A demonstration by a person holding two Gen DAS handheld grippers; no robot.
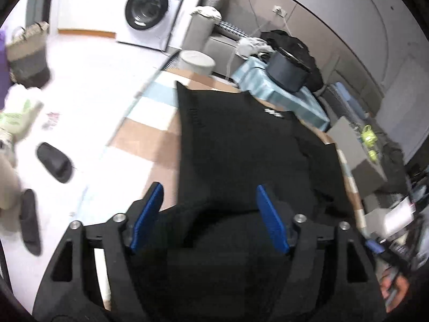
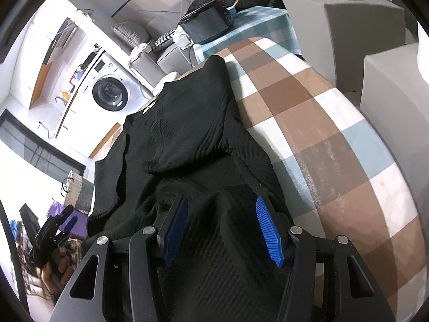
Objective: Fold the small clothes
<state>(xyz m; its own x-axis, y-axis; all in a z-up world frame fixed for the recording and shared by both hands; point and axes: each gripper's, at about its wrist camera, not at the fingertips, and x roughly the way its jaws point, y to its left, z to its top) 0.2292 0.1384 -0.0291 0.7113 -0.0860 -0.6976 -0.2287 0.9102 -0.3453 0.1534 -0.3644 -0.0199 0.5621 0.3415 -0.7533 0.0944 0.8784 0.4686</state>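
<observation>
Two grippers are over one black knitted garment [image 2: 187,139], which lies spread on a table with a checked cloth [image 2: 335,139] in brown, white and pale blue.

The left gripper [image 1: 209,209] has its blue pads [image 1: 270,217] wide apart. The black knit is seen below and between them, but the pads do not press on it, so this gripper holds nothing. The picture from this side is blurred. In the right wrist view the same gripper [image 2: 57,228] shows at the far left edge, off the side of the table, with a hand [image 2: 55,271] under it.

The right gripper [image 2: 221,228] is about half open. Its blue ribbed pads [image 2: 268,230] stand on both sides of a raised fold of the knit at the near end of the garment. Whether the pads really pinch the fabric I cannot tell.

From the grippers the garment stretches away along the table, with one part folded over its middle and a small white mark [image 2: 148,106] near the far end. Its left side hangs over the table edge.

Beyond the table stand a white washing machine [image 1: 154,8], a grey sofa [image 2: 150,51], and a second table with a pale blue checked cloth [image 1: 270,86] that carries a dark device. On the white floor lie dark slippers [image 1: 55,162], and a woven basket [image 1: 28,53] stands near them.
</observation>
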